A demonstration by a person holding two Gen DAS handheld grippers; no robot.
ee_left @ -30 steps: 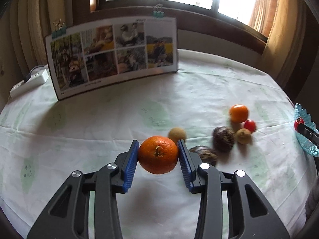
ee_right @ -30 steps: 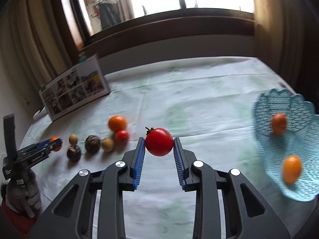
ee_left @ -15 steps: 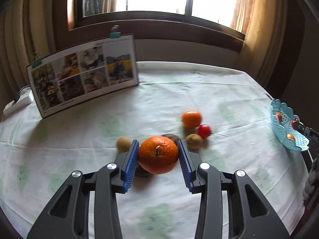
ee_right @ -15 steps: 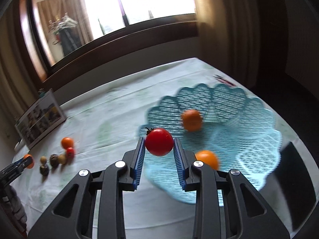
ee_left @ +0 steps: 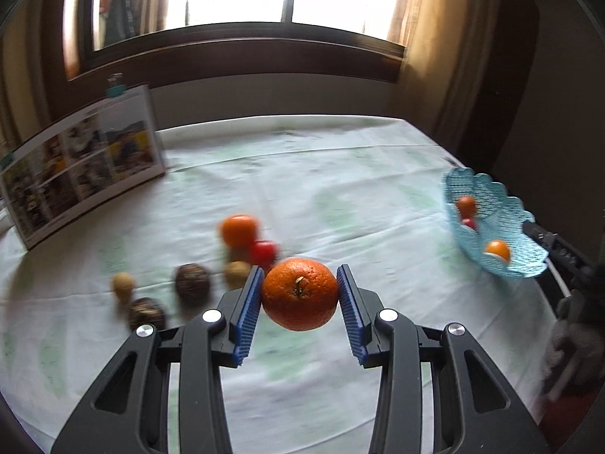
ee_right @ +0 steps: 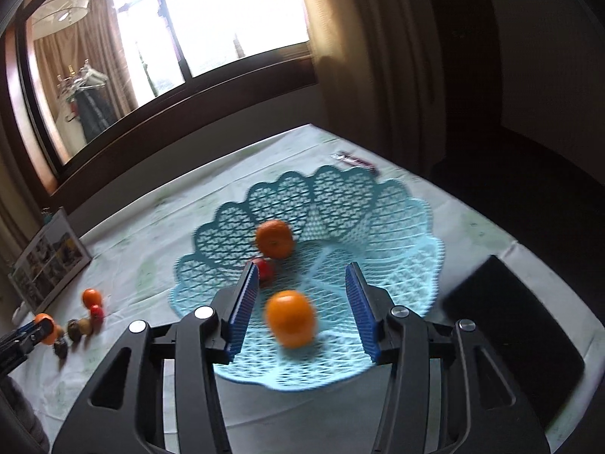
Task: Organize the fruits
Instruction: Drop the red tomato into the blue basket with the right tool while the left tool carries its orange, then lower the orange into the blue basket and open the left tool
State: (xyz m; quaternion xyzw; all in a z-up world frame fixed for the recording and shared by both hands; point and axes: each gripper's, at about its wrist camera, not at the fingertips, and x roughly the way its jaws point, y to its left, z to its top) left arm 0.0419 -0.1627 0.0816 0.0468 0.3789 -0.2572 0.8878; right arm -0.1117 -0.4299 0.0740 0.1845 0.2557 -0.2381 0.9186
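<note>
My left gripper point(ee_left: 299, 299) is shut on a large orange point(ee_left: 299, 294), held above the white tablecloth. My right gripper point(ee_right: 299, 302) hovers over the light blue mesh basket point(ee_right: 378, 223) with its jaws opening and nothing pressed between the pads. The red tomato point(ee_right: 264, 270) lies in the basket just past the left pad, beside an orange fruit point(ee_right: 275, 239); another orange fruit point(ee_right: 290, 318) lies nearer. In the left wrist view the basket point(ee_left: 522, 261) stands at the right with those fruits in it.
On the cloth left of my left gripper lie an orange fruit point(ee_left: 239, 230), a small red tomato point(ee_left: 264, 251), two brown passion fruits point(ee_left: 192, 283) and small tan fruits point(ee_left: 123, 284). A photo board point(ee_left: 81, 162) stands at the back left. A dark flat object point(ee_right: 510, 325) lies right of the basket.
The right gripper swung over to the basket, opened and let go of the red tomato, which now lies in the basket. The left gripper carried the orange to the right, toward the basket.
</note>
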